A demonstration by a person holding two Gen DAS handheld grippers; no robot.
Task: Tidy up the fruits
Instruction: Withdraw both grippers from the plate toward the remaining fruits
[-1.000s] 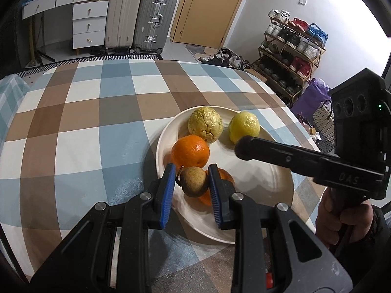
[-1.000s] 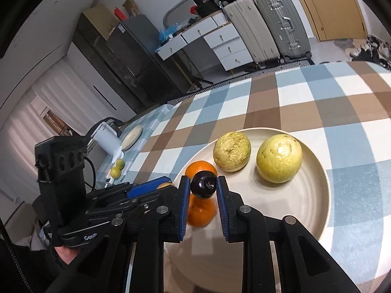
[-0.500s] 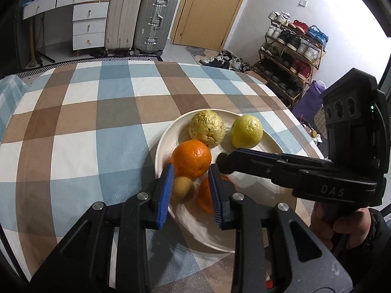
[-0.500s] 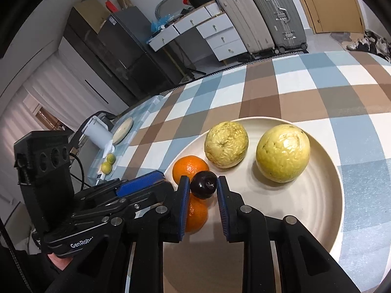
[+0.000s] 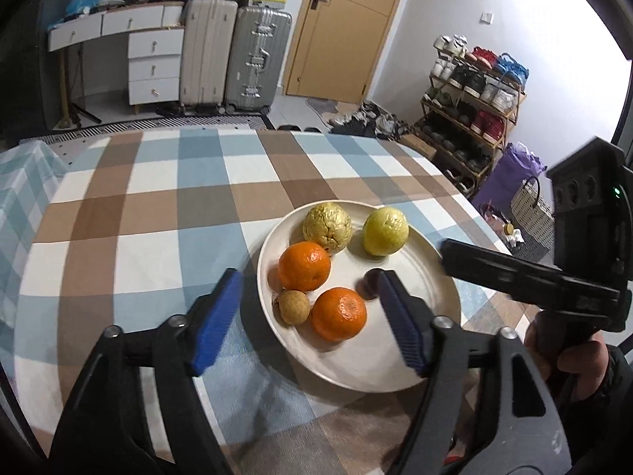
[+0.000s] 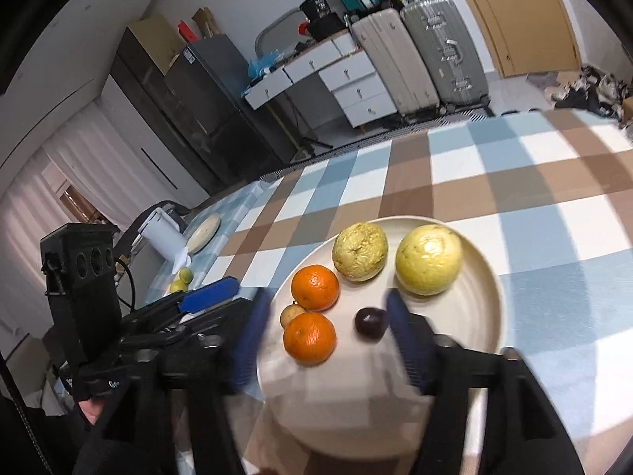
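Both claws are being opened over the cream plate (image 5: 435, 277), nothing gripped: the left claw (image 5: 308, 316) and right claw (image 6: 328, 340). The small brown fruit (image 5: 293, 307) and dark plum (image 6: 370, 321) are lying on the plate, beside two oranges (image 5: 304, 266).

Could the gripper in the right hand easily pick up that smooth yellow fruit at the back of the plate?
Probably yes. The right gripper has its jaws opening with nothing gripped, and the smooth yellow fruit lies just ahead on the plate. Only the small dark fruit sits nearer, off to the side.
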